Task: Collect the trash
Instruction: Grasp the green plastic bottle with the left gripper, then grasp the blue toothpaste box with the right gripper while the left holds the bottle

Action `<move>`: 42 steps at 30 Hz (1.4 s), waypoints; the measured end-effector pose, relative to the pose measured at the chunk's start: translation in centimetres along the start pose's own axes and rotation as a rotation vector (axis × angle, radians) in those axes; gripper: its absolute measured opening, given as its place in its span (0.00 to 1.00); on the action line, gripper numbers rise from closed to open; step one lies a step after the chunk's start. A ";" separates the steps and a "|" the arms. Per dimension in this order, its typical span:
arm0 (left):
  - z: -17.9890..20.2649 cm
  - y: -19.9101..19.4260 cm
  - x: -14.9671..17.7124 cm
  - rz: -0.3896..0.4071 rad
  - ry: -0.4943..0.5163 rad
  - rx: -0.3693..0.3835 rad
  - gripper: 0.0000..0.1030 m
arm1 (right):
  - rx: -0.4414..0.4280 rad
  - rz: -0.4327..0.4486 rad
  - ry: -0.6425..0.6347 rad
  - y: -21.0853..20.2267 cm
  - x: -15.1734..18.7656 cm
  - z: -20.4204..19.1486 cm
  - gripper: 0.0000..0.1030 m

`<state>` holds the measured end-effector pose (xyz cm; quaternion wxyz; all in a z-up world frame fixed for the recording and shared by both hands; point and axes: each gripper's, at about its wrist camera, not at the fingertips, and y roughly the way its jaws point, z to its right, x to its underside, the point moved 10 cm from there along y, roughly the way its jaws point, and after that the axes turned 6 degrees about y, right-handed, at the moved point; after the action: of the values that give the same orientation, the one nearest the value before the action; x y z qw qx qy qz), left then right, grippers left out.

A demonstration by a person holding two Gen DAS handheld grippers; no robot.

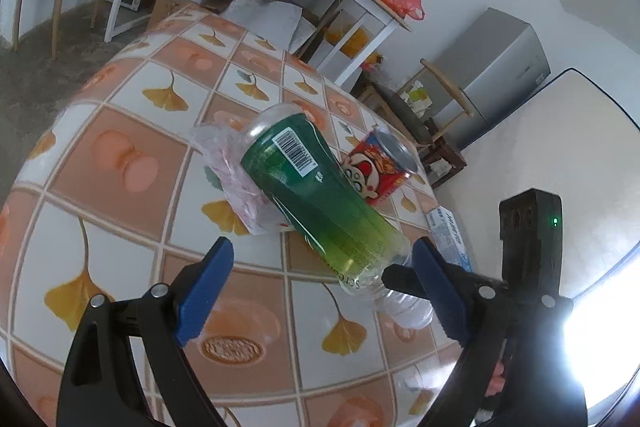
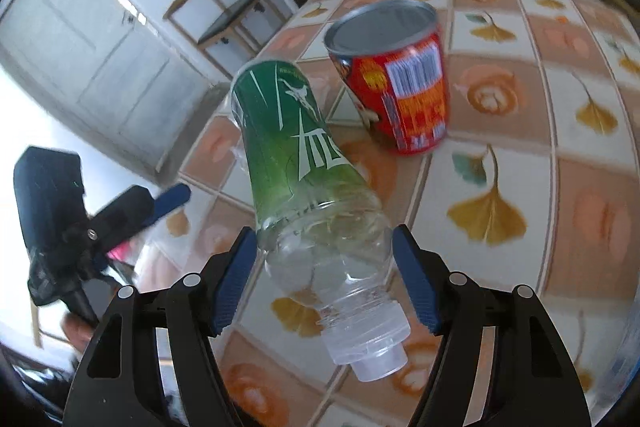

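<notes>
Blue-padded right tongs (image 2: 324,277) straddle the clear shoulder of a green-labelled clear plastic bottle (image 2: 308,183) lying on the tiled-pattern surface (image 2: 520,131), pads not yet pressing. It looks empty, light, slick and crushable; gripping the stiffer shoulder seems safest. Left tongs (image 1: 320,273) gape empty. Beyond stands a red printed can (image 2: 400,83).

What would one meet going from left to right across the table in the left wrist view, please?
Crumpled plastic wrapper → green-labelled plastic bottle → red can → white and blue packet at the table's right edge.
</notes>
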<state>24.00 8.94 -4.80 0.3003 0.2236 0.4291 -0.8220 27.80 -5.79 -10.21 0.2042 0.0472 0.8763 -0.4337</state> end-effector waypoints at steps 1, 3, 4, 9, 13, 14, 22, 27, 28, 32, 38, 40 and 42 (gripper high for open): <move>0.2 0.1 0.4 -0.012 -0.010 0.011 0.86 | -0.001 0.005 0.022 -0.3 0.3 0.1 0.64; 0.7 0.3 1.0 -0.036 -0.024 0.030 0.86 | 0.000 0.021 0.073 -1.1 1.3 0.2 0.64; 1.1 0.3 1.4 -0.050 -0.027 0.042 0.86 | -0.004 0.025 0.080 -1.3 1.7 0.1 0.64; 2.3 0.2 2.6 -0.081 -0.042 0.069 0.86 | -0.070 0.022 0.114 -2.8 4.7 -1.1 0.65; 2.8 0.0 3.3 -0.096 -0.052 0.061 0.86 | -0.140 0.016 0.115 -3.9 6.4 -2.5 0.68; 2.8 0.0 3.3 -0.099 -0.052 0.055 0.86 | -0.159 0.009 0.115 -4.0 6.8 -2.9 0.68; 2.4 1.1 3.2 -0.128 -0.019 -0.050 0.86 | -0.274 -0.076 0.092 -2.7 9.7 -5.7 0.68; 2.1 3.3 2.5 -0.174 0.027 -0.100 0.82 | -0.282 -0.089 0.081 -2.4 10.3 -5.9 0.68; 2.0 3.8 2.5 -0.188 0.031 -0.108 0.81 | -0.281 -0.090 0.078 -2.3 10.4 -5.9 0.68; 2.0 5.1 3.2 -0.229 0.025 -0.099 0.73 | -0.274 -0.088 0.076 -2.2 10.4 -5.7 0.68; 1.8 5.8 4.5 -0.259 -0.013 -0.057 0.60 | -0.262 -0.078 0.082 -2.6 10.1 -4.7 0.68; 1.8 5.7 4.5 -0.256 -0.012 -0.064 0.60 | -0.255 -0.069 0.082 -3.1 10.0 -4.4 0.68; 1.9 5.5 4.6 -0.255 -0.015 -0.074 0.60 | -0.248 -0.058 0.084 -3.7 9.7 -3.2 0.68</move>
<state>24.31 3.48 -9.82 0.2048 0.1498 0.4816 -0.8389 17.02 -6.52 -9.58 0.1590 0.0144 0.9321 -0.3251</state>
